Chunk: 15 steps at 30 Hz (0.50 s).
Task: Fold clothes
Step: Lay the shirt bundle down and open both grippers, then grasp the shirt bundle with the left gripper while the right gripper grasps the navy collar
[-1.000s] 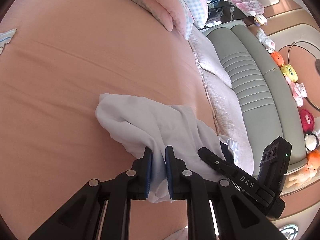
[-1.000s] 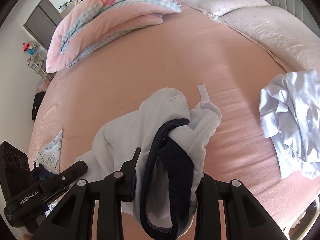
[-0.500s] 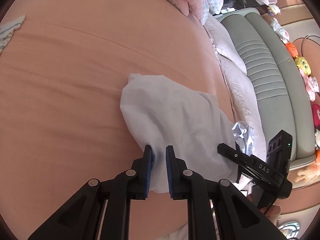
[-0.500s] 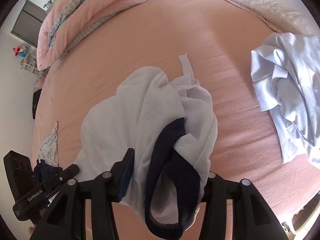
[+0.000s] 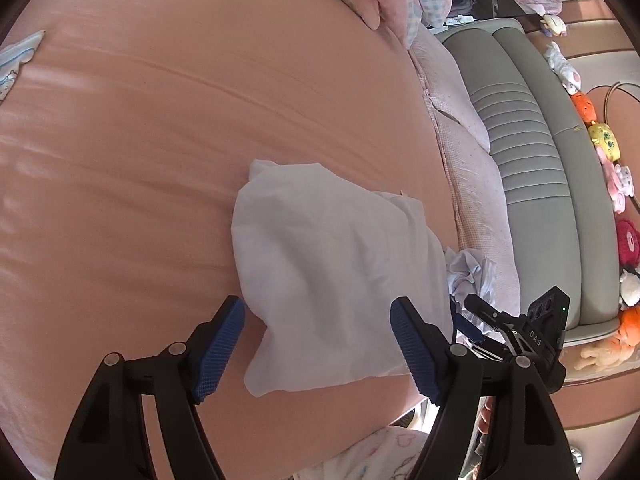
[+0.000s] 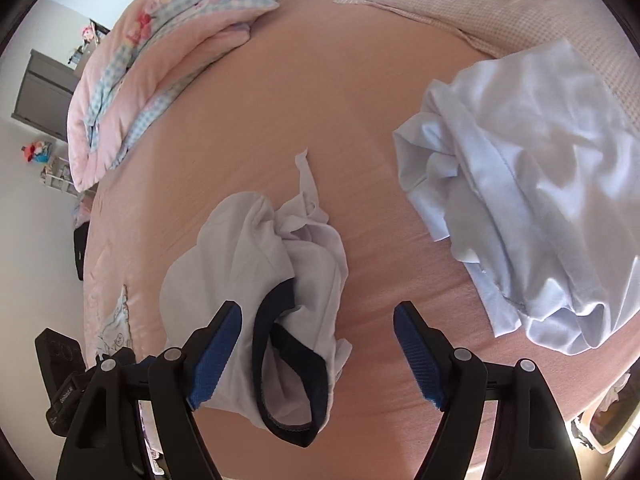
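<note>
**Both tools let go: white shirt dropped on the bed**

A second ago I had the white shirt (image 5: 336,280) pinched in both tools and hanging bunched above the sheet. Now it lies loose on the bed (image 5: 160,140), near the edge closest to me. My left tool (image 5: 318,344) has sprung apart and its jaws are opening, the shirt's near corner lying between the blue pads without being pressed. My right tool (image 6: 318,354) is opening too; the shirt's dark neckband (image 6: 280,368) sits between its jaws, just beside the left pad, not clamped.

I take this as the end of a carry or fold pass. From the left it reads as a fairly smooth pad, but from the right the collar end is rumpled with a strip of cloth sticking out, so I judge it not neatly folded yet.

The shirt is thin, soft, matte cotton that slumps where it falls; the neckband is a firmer ribbed loop. The sheet is smooth peach fabric with shallow creases. Near the bed's far right edge lies a crumpled pale blue garment (image 6: 528,192), glossy and slippery-looking. A folded pink checked quilt (image 6: 160,64) sits at the far left corner.
</note>
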### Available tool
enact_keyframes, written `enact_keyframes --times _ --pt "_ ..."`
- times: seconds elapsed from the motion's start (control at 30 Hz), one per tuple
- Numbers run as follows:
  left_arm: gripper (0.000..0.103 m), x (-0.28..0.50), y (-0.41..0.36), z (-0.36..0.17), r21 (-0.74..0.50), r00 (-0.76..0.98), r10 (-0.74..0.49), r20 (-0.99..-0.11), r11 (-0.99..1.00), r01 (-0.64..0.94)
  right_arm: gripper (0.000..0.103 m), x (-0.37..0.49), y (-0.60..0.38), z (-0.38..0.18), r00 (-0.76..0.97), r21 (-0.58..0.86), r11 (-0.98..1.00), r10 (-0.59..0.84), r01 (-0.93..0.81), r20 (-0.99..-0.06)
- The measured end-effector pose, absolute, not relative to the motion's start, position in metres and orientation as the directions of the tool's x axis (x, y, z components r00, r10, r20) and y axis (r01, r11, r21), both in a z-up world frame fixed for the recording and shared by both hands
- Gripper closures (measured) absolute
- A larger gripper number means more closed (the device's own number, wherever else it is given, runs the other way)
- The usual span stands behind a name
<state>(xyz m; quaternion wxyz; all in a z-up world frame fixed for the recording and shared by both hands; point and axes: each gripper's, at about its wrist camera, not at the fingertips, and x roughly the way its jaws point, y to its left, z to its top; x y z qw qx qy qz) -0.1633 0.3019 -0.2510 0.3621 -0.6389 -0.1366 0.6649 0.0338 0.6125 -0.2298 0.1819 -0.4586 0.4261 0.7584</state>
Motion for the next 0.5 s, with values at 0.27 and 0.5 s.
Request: enact_keyframes --times 0.27,0.5 --pt "0.029 -0.179 0.318 -0.271 -0.641 0.112 0.641 -0.76 -0.71 -0.292 0.024 0.031 0.621 -0.247 -0.582 0.578 -0.503 -0.169 -0.643 -0.795" --pt "0.018 -0.177 0.329 -0.286 -0.639 0.145 0.628 -0.765 -0.711 -0.294 0.024 0.017 0.627 -0.27 -0.634 0.663 -0.434 -0.235 -0.611 -0.737"
